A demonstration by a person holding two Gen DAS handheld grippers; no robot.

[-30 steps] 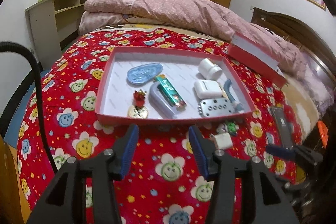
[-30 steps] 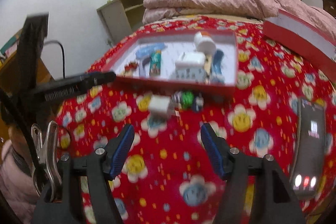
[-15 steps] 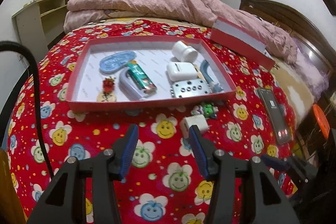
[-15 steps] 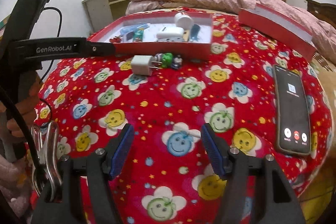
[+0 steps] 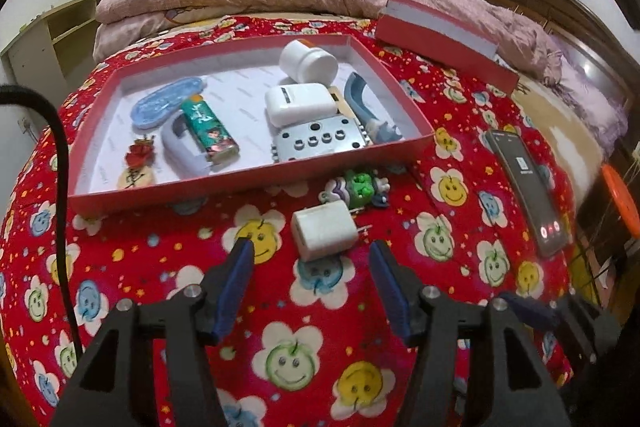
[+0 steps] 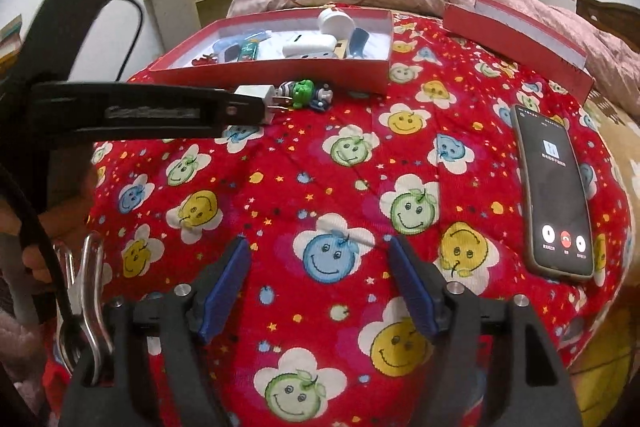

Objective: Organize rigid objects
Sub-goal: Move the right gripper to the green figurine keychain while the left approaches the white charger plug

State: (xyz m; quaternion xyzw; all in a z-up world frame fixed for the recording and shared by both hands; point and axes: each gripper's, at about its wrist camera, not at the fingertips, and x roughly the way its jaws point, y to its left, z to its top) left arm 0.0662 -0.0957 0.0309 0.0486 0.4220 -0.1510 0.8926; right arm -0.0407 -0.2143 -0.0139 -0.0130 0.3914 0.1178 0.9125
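Observation:
A white plug charger (image 5: 324, 235) lies on the red smiley bedspread in front of the red tray (image 5: 248, 179). Next to it is a green toy figure (image 5: 358, 187). My left gripper (image 5: 311, 251) hovers just short of the charger, its jaws opening, and its blue pads are not touching the charger. In the right wrist view a left finger (image 6: 236, 107) reaches in beside the charger (image 6: 256, 95). My right gripper (image 6: 319, 245) is nearer the bed's edge, its jaws opening over bare bedspread with nothing between them.
The tray holds a white bottle (image 5: 308, 63), a white case (image 5: 298, 103), a metal plate (image 5: 320, 141), a green lighter (image 5: 208, 131) and other small items. A phone (image 6: 556, 187) lies at the right, and the red lid (image 6: 516, 39) lies behind it against the pink quilt.
My left gripper has come down and forward to the charger, and its jaws have widened. The right gripper has dropped lower, and its jaws have widened too.

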